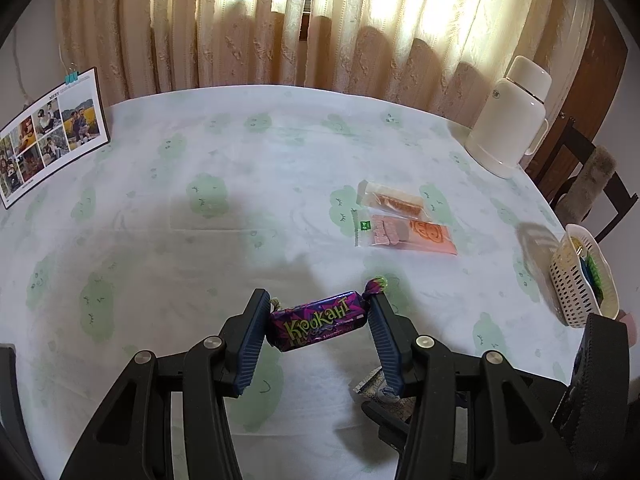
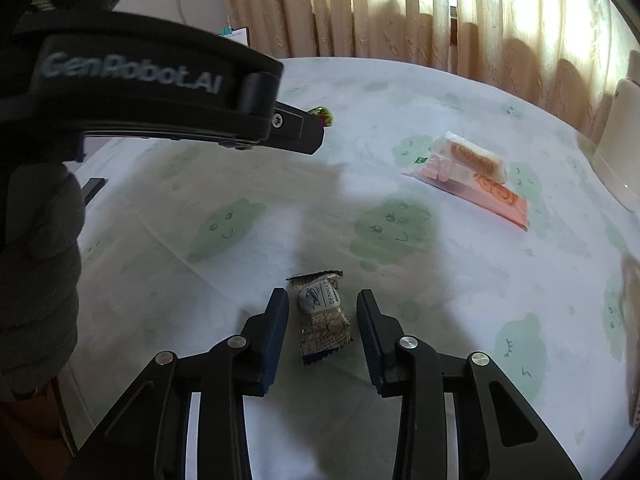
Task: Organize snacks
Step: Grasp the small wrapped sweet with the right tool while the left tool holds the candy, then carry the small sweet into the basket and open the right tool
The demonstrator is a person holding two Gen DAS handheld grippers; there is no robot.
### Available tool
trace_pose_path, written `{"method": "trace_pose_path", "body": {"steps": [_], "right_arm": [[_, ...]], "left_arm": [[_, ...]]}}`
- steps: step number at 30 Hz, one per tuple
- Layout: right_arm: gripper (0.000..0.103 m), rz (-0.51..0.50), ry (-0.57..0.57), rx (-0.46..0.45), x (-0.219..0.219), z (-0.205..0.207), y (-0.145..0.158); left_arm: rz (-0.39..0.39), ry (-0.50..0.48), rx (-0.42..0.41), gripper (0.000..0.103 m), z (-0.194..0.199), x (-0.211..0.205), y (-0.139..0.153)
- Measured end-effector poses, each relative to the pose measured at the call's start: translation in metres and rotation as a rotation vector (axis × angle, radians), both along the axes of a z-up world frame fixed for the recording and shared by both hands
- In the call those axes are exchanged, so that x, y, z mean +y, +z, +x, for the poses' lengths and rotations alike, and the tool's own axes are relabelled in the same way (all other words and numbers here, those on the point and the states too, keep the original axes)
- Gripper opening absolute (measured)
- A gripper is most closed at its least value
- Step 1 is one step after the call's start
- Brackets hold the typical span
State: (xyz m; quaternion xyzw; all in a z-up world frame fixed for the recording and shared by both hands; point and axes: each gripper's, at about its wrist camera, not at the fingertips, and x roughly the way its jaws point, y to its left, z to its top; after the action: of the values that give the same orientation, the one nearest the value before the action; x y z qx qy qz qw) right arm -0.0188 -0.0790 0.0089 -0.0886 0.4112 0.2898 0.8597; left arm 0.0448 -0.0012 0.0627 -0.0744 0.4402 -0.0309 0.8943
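Left tongs (image 1: 318,310) hold a candy; right tongs (image 2: 322,312) straddle a small snack pack.

At lower centre of the left view, the pads clamp the purple Krokant candy (image 1: 316,320) above the desk (image 1: 240,200). In the right view, the beige snack pack (image 2: 322,316) lies on the desk between narrowed pads, with gaps showing on both sides. Two clear-wrapped snacks (image 1: 404,220) lie right of centre; a white basket (image 1: 580,280) sits at the right edge.

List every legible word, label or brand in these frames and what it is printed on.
"Крокант": purple candy in the left gripper.
"GenRobot.AI": side of the left gripper.
"DENNY'S" (uncertain): beige snack packet.
Pink snack bag print: unreadable.
Photo calendar heading: too small.
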Motion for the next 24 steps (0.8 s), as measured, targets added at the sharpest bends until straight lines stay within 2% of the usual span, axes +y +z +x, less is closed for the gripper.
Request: {"method": "trace_pose_path", "body": {"steps": [3,6,11,20,24], "right_arm": [[0.034,-0.013,0.013,-0.008,0.003,-0.001,0.000],[0.024,-0.025,0.009,-0.014,0.005,-0.001,-0.001],[0.023,-0.002,-0.032,-0.009,-0.003,0.000,-0.001],[0.023,0.088,-0.182,-0.046,-0.055,-0.009,0.021],[0.023,0.114,-0.288,-0.068,-0.093,-0.011,0.030]], "left_arm": [[-0.003,0.002,0.003,0.047,0.000,0.000,0.000],[-0.005,0.002,0.004,0.047,0.000,0.000,-0.001],[-0.004,0.005,0.004,0.047,0.000,0.000,-0.002],[0.005,-0.013,0.007,0.047,-0.001,-0.006,-0.003],[0.010,-0.032,0.009,0.047,-0.002,-0.012,-0.005]]}}
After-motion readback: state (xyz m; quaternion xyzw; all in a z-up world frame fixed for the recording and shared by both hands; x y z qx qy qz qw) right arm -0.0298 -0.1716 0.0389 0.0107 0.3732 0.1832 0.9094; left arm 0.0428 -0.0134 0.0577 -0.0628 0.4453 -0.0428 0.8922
